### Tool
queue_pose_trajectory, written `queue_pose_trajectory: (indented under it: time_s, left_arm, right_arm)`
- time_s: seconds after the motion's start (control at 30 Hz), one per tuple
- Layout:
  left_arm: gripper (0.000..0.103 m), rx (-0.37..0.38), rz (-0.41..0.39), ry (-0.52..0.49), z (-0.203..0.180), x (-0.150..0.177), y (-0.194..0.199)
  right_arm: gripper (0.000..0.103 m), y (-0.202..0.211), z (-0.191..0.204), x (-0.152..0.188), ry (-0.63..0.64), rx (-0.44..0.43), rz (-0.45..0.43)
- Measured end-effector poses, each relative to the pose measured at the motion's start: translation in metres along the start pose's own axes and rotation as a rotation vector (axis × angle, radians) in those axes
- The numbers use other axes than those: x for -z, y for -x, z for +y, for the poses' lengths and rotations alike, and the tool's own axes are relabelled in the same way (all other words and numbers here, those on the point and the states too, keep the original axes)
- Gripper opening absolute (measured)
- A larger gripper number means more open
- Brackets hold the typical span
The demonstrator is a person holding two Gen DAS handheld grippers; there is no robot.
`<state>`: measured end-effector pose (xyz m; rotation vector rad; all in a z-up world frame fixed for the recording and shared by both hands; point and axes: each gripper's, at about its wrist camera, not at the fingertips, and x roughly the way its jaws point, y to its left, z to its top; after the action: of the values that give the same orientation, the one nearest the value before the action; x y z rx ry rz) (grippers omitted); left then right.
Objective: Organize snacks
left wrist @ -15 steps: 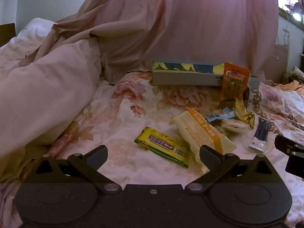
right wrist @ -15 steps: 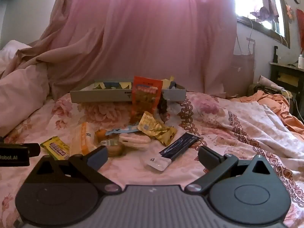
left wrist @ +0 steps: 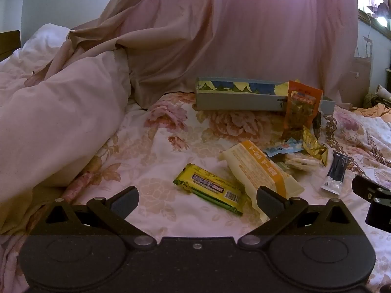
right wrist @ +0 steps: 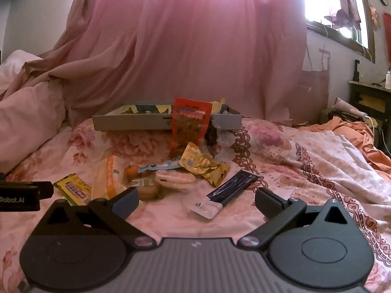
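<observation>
A heap of snacks lies on the floral bedspread. In the left wrist view my left gripper [left wrist: 196, 199] stands open just short of a yellow-green bar [left wrist: 210, 188]. A long cream and orange packet [left wrist: 262, 169] lies beside its right finger. Behind, an orange pouch [left wrist: 301, 108] leans on a shallow grey box [left wrist: 234, 99]. In the right wrist view my right gripper [right wrist: 195, 200] stands open, nothing between its fingers. A dark blue sachet [right wrist: 228, 190] lies just beyond it. Past that are a gold wrapper [right wrist: 204, 166], the orange pouch [right wrist: 189, 127] and the grey box [right wrist: 136, 122].
A bunched white duvet [left wrist: 53, 122] fills the left of the bed. A pink curtain [right wrist: 195, 61] hangs behind the box. Orange bedding [right wrist: 354, 131] and a dark cabinet [right wrist: 369, 100] stand at the right. Bare bedspread [left wrist: 156, 151] lies left of the snacks.
</observation>
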<state>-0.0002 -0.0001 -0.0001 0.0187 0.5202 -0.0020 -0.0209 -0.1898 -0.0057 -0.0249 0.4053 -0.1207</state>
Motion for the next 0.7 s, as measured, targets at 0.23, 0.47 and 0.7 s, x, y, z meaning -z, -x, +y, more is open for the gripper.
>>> queue_pose_trajectory:
  time_s: [0.23, 0.47, 0.7]
  left_arm:
    - [0.102, 0.001, 0.001, 0.000, 0.0001, 0.0000, 0.0001]
    - [0.102, 0.002, 0.007, -0.001, -0.0001, 0.0003, 0.0001]
    - [0.102, 0.010, 0.026, -0.002, -0.0002, 0.0010, -0.0010]
  right_arm:
    - [0.103, 0.0009, 0.0030, -0.0006, 0.002, 0.000, 0.002]
    - [0.103, -0.0005, 0.0023, -0.0007, 0.004, -0.005, 0.009]
    - [0.103, -0.0011, 0.0018, -0.0006, -0.001, -0.006, 0.019]
